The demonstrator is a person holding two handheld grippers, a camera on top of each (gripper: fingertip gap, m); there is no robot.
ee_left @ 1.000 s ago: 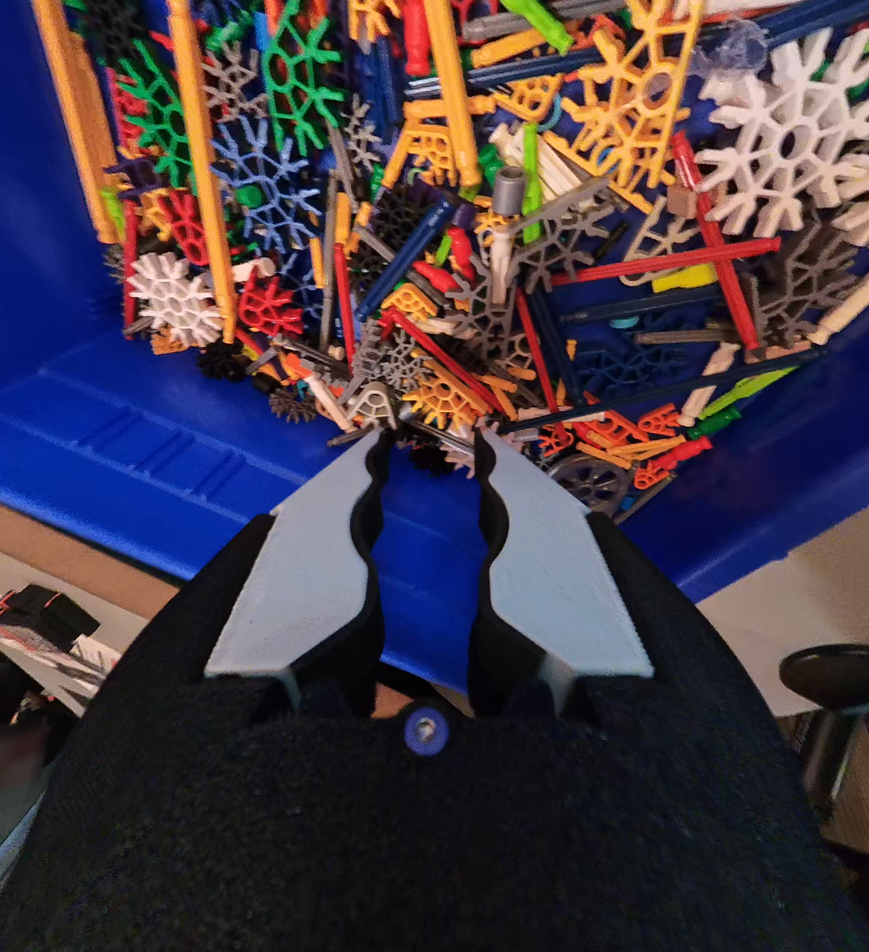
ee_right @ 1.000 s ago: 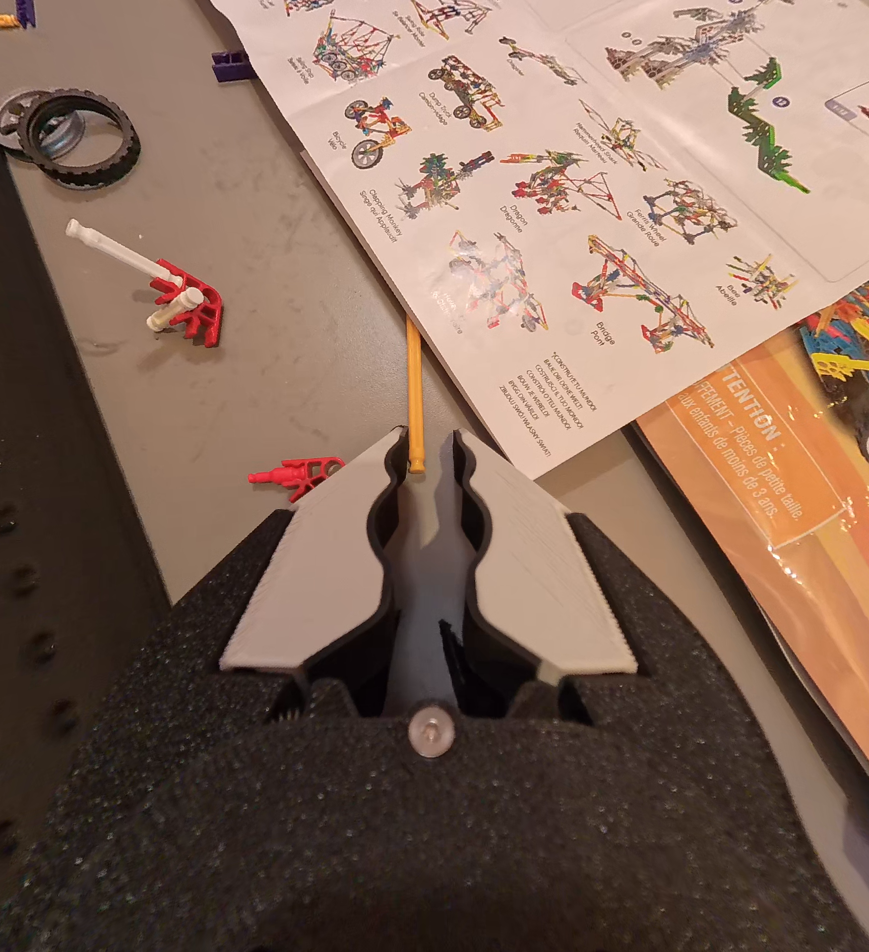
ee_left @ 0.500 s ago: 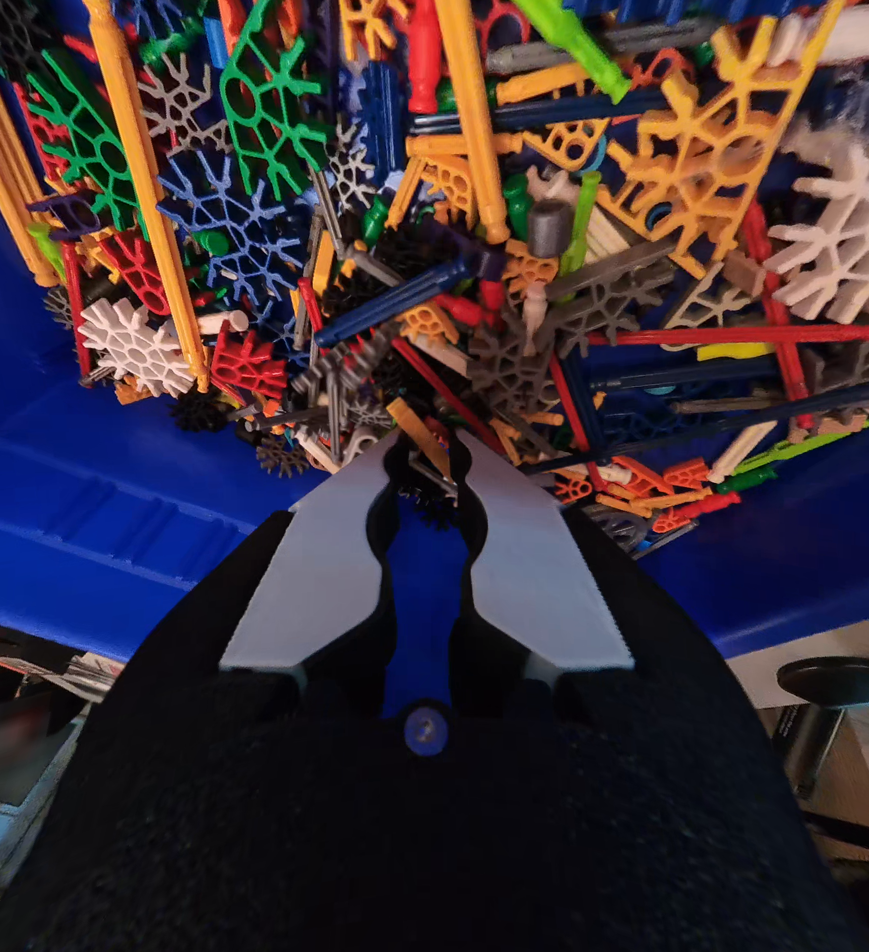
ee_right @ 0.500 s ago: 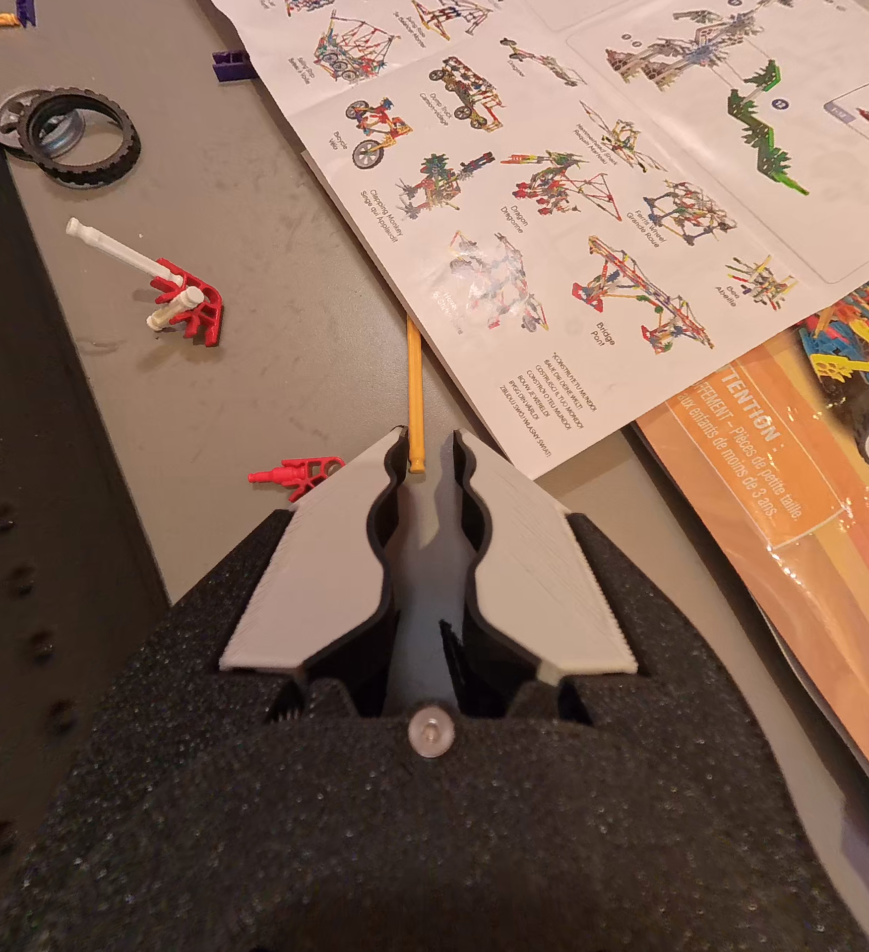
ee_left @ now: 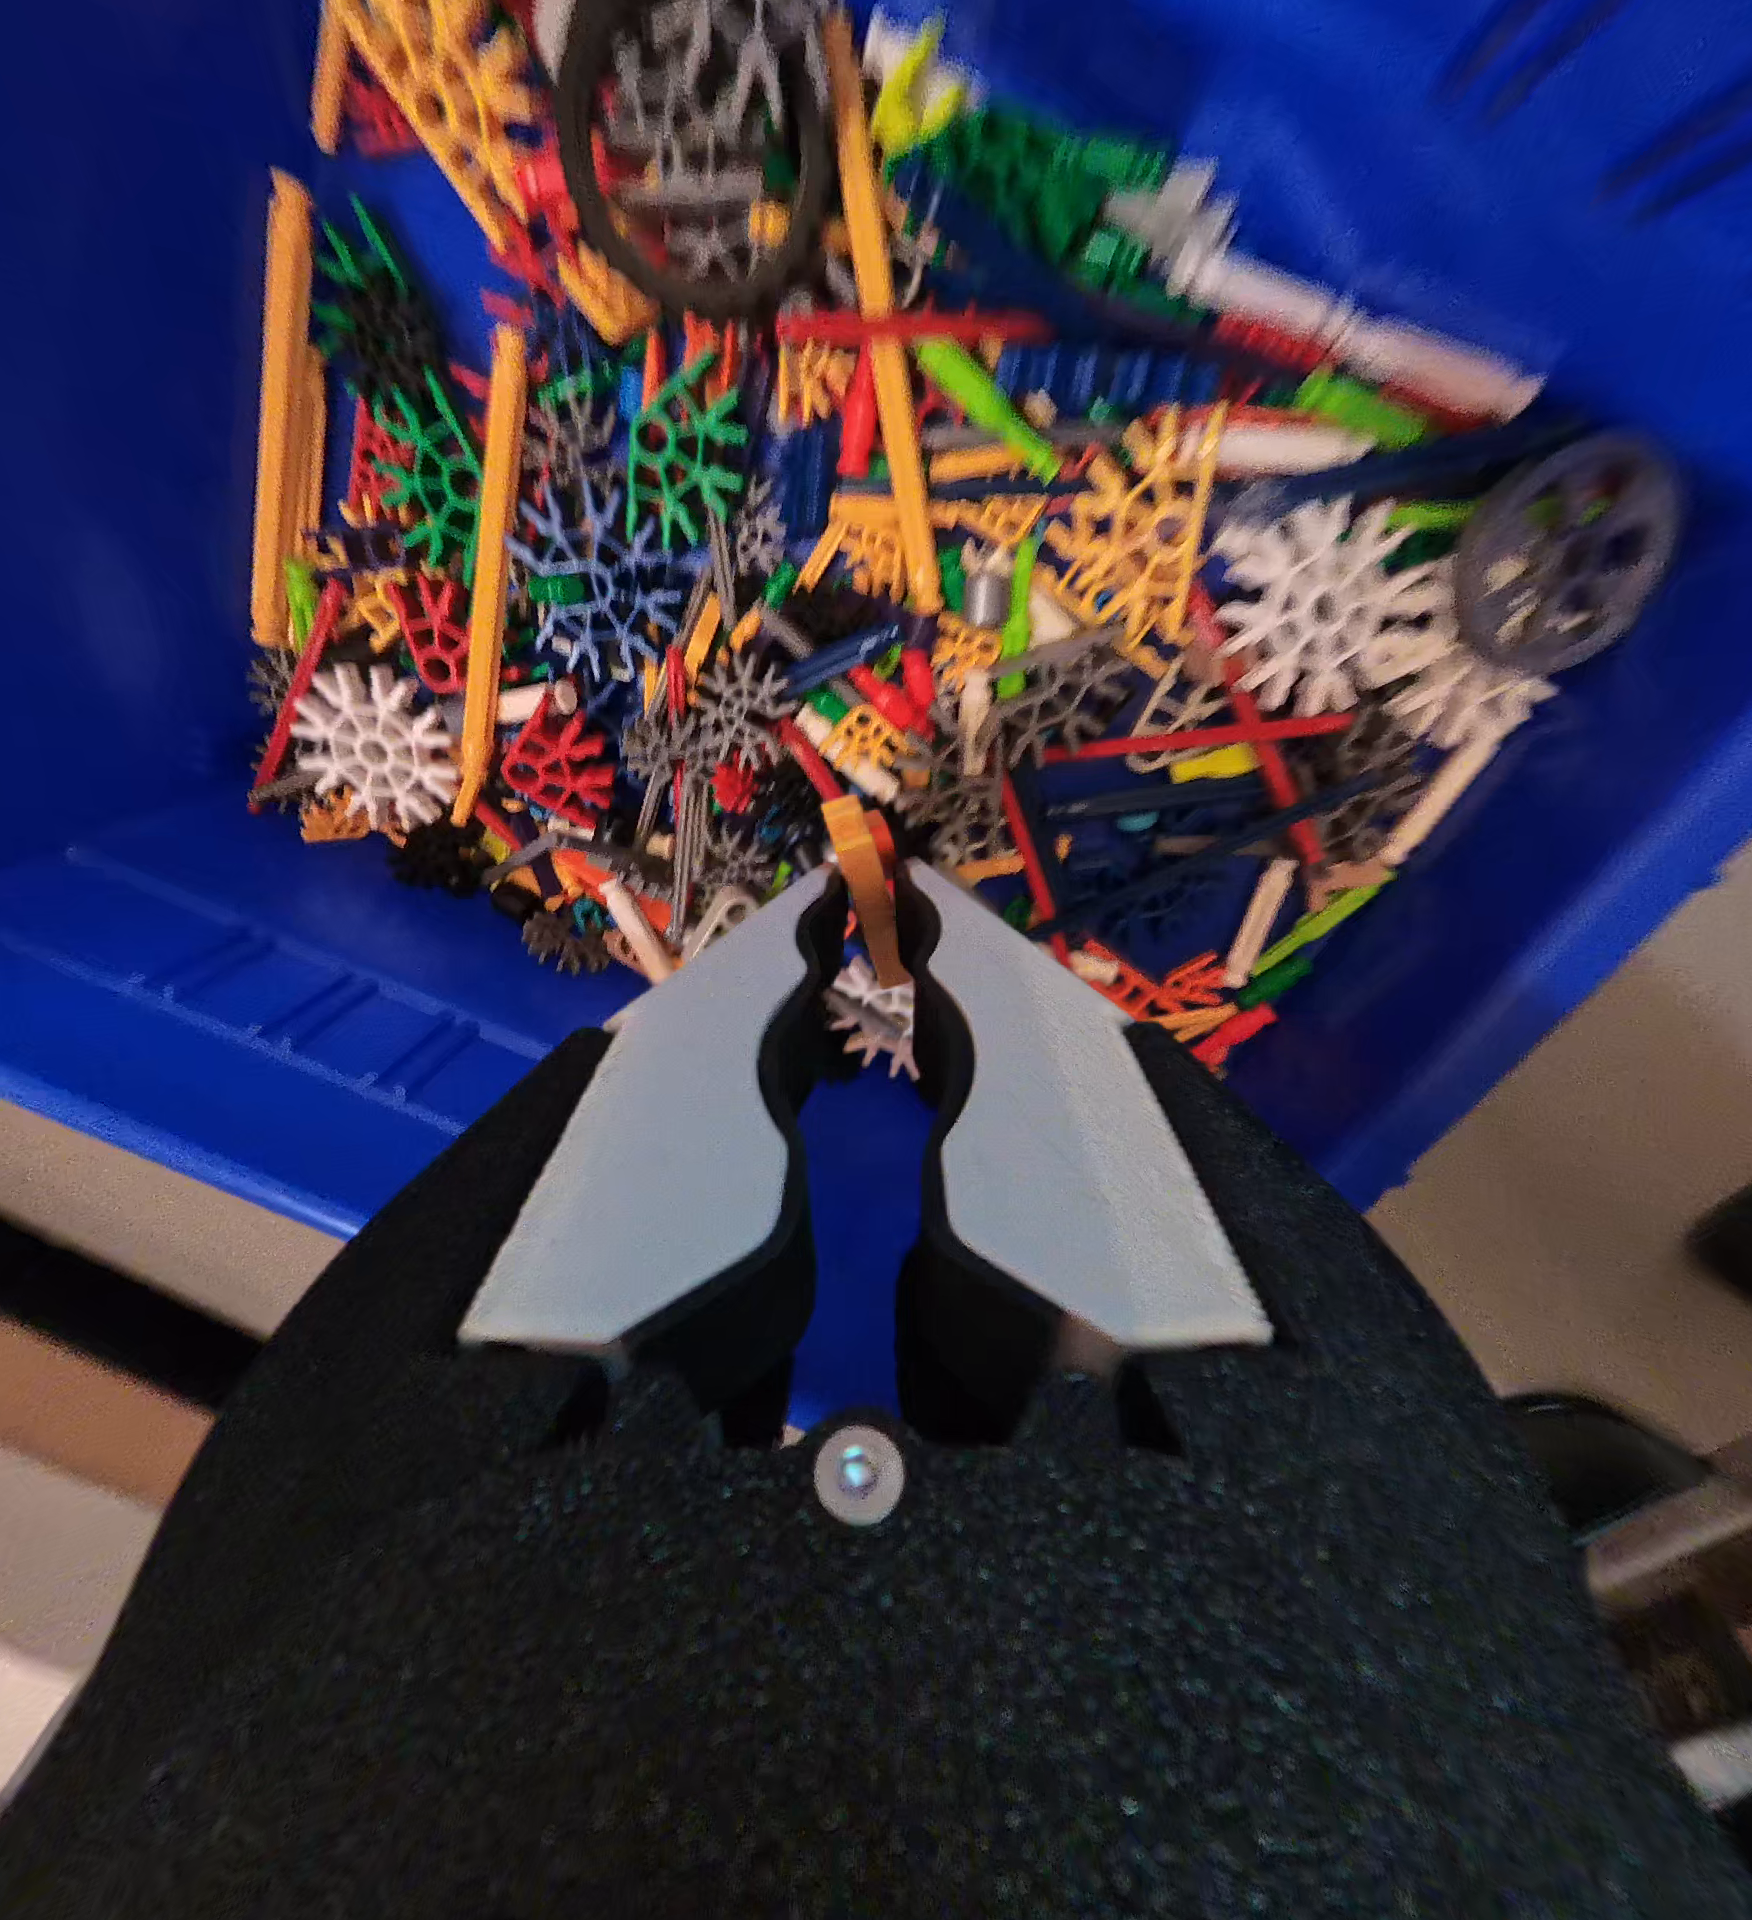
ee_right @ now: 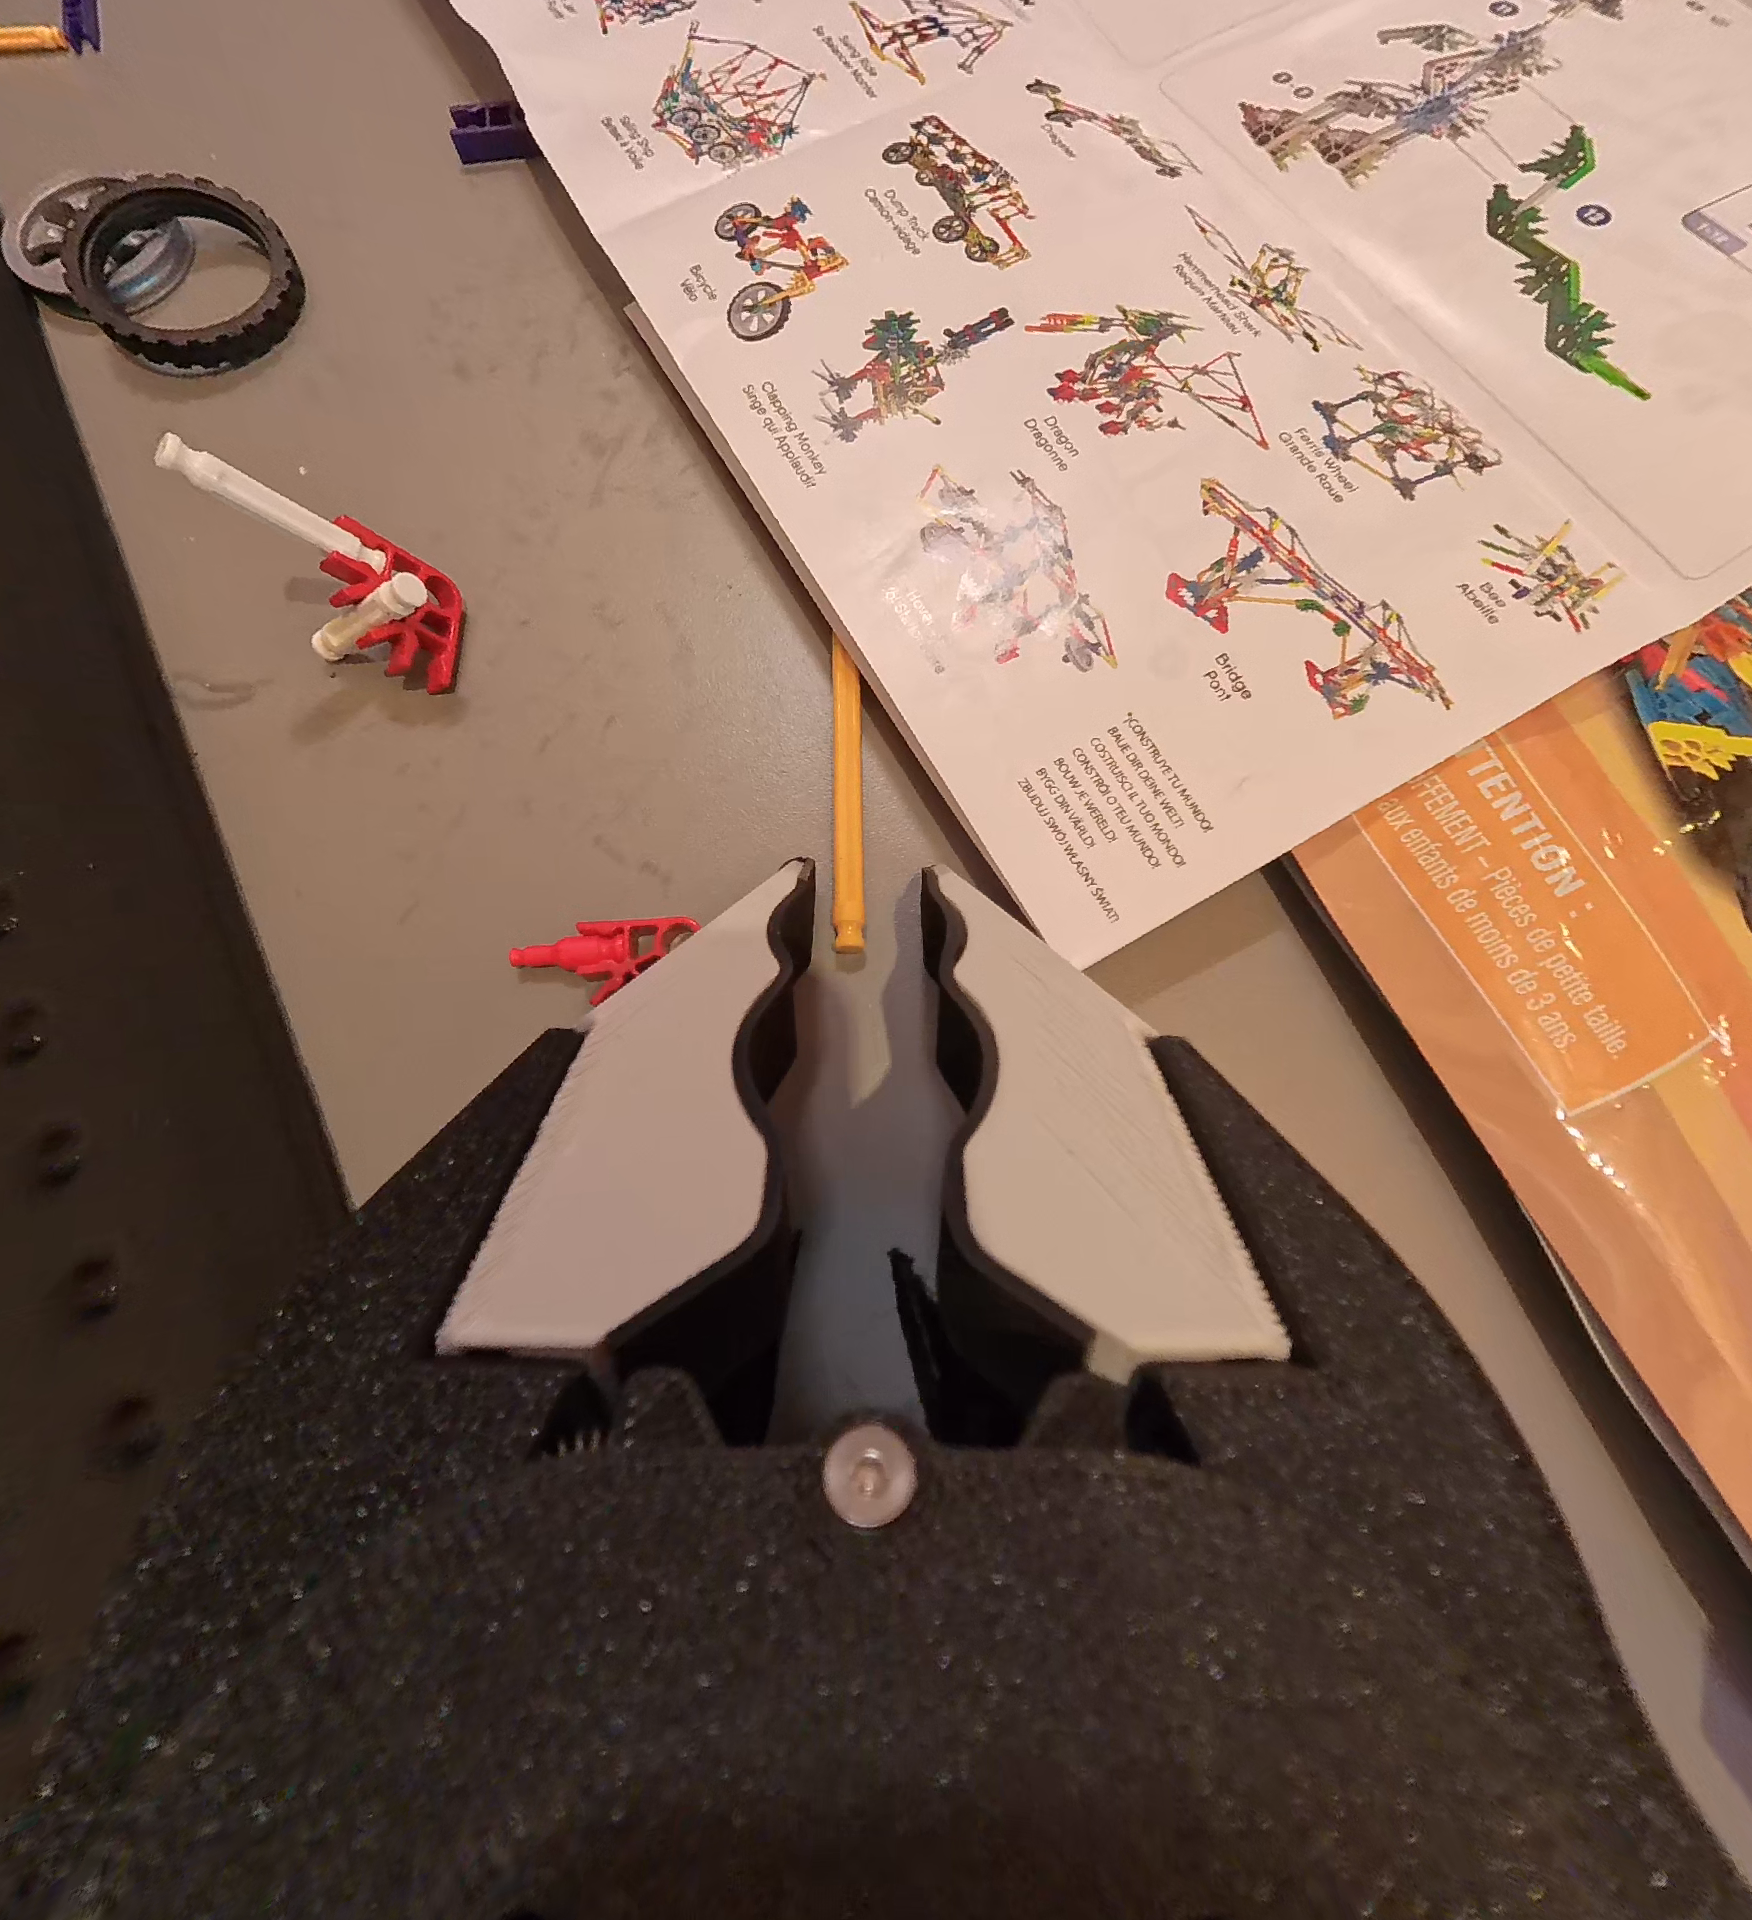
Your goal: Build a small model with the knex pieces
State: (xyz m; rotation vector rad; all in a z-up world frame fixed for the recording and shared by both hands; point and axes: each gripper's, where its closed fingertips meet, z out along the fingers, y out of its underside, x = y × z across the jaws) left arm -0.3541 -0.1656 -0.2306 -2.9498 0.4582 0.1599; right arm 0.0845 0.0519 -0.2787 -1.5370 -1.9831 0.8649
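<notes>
The heap of rods and connectors [ee_left: 851, 582] in the blue bin [ee_left: 124, 935] is smeared by motion blur, most strongly toward the top. The black ring [ee_left: 581, 187] is cut off by the upper edge. The instruction sheet [ee_right: 1215, 312] and orange packet [ee_right: 1578, 935] are cropped; the yellow rod's [ee_right: 847, 790] far end is hidden beneath the sheet.

Hobby workbench: toy-parts bin [ee_left: 176, 987], instruction sheet [ee_right: 1215, 364].

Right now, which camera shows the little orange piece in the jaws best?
The left wrist view: the orange piece sits pinched between the left gripper jaws above the blue bin. The right wrist view does not show it.
</notes>
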